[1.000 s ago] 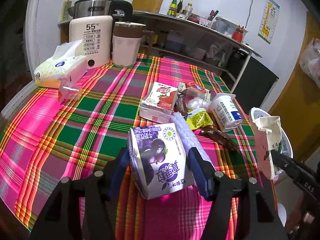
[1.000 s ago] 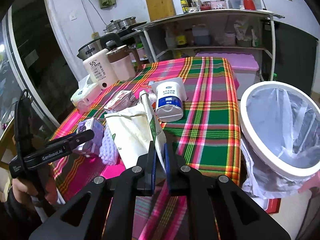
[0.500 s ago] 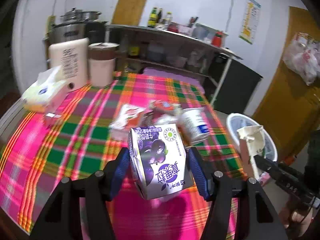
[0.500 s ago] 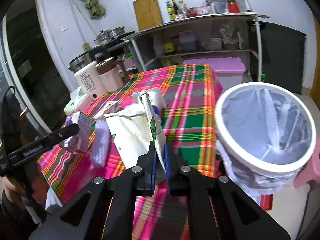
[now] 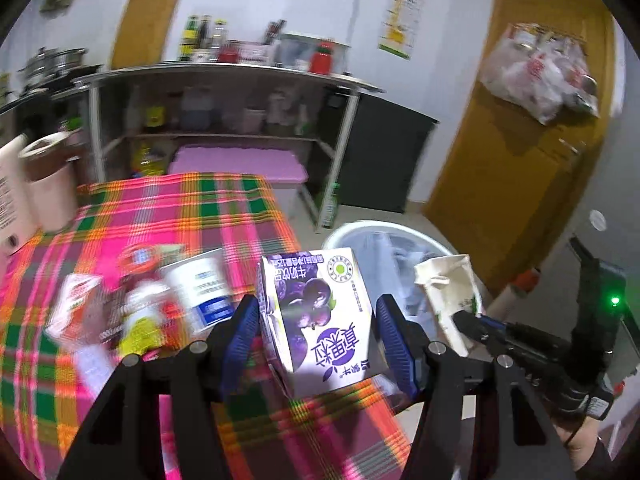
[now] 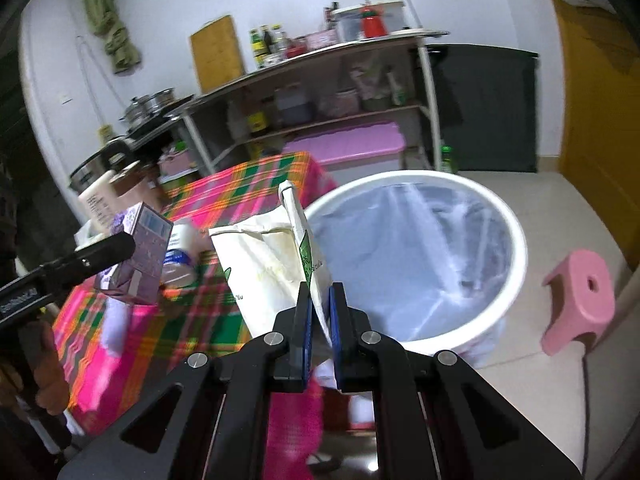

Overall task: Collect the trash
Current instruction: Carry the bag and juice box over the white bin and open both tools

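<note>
My left gripper (image 5: 316, 332) is shut on a purple blueberry milk carton (image 5: 320, 316), lifted above the plaid table's right end; the same carton (image 6: 138, 256) shows at the left of the right wrist view. My right gripper (image 6: 319, 320) is shut on the edge of a crumpled cream paper bag (image 6: 272, 264), held just left of a white trash bin (image 6: 516, 248) lined with clear plastic. From the left wrist view, the bag (image 5: 452, 296) hangs over the bin (image 5: 360, 228) rim. A white yoghurt cup (image 5: 204, 284) and blurred wrappers (image 5: 136, 320) lie on the table.
The plaid tablecloth (image 5: 168, 208) carries a pink mug (image 5: 48, 176) and a cream kettle at the far left. A metal shelf unit (image 5: 224, 100) with bottles stands behind. A pink stool (image 6: 580, 300) sits on the tiled floor right of the bin. A wooden door (image 5: 516, 160) is beyond.
Both grippers swung right, off the table toward the bin, each keeping its grip. The carton rose off the cloth, and the bin now fills much of the right wrist view.
</note>
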### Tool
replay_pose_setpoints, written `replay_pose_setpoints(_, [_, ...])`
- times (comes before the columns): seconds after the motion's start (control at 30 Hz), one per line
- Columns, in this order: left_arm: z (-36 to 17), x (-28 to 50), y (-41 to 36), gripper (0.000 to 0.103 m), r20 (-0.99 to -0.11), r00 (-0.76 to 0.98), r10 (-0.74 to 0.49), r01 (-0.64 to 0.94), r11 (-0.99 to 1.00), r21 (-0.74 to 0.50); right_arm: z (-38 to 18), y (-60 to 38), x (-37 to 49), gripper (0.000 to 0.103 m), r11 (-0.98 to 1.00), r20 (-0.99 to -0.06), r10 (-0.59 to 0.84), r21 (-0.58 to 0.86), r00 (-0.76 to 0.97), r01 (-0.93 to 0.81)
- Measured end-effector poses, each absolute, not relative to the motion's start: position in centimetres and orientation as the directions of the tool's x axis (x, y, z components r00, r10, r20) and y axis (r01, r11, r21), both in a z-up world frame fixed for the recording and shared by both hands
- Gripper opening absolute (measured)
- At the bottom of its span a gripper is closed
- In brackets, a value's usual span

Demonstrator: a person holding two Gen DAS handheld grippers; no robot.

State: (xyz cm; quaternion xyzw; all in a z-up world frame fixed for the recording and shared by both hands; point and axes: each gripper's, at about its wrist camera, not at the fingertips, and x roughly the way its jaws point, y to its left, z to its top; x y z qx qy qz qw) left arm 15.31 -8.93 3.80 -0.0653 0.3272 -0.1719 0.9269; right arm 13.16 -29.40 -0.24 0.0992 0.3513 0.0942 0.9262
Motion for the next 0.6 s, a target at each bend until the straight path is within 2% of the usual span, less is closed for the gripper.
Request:
replay_pose_setpoints(0.17, [3.2, 17.2, -12.3, 0.063, -0.596, 0.682, -0.425, 0.342, 0.905, -0.253, -0.9, -31.7, 14.0, 0.009, 0.973, -0.652, 0.187, 0.228, 0.735, -0.045])
replay_pose_setpoints(0.6, [1.4, 20.1, -16.8, 0.064, -0.626, 0.608, -0.489, 0.411, 0.868, -0.278, -2.4, -34.5, 16.5, 0.011, 0.983, -0.696, 0.11, 0.183, 0.709, 0.027])
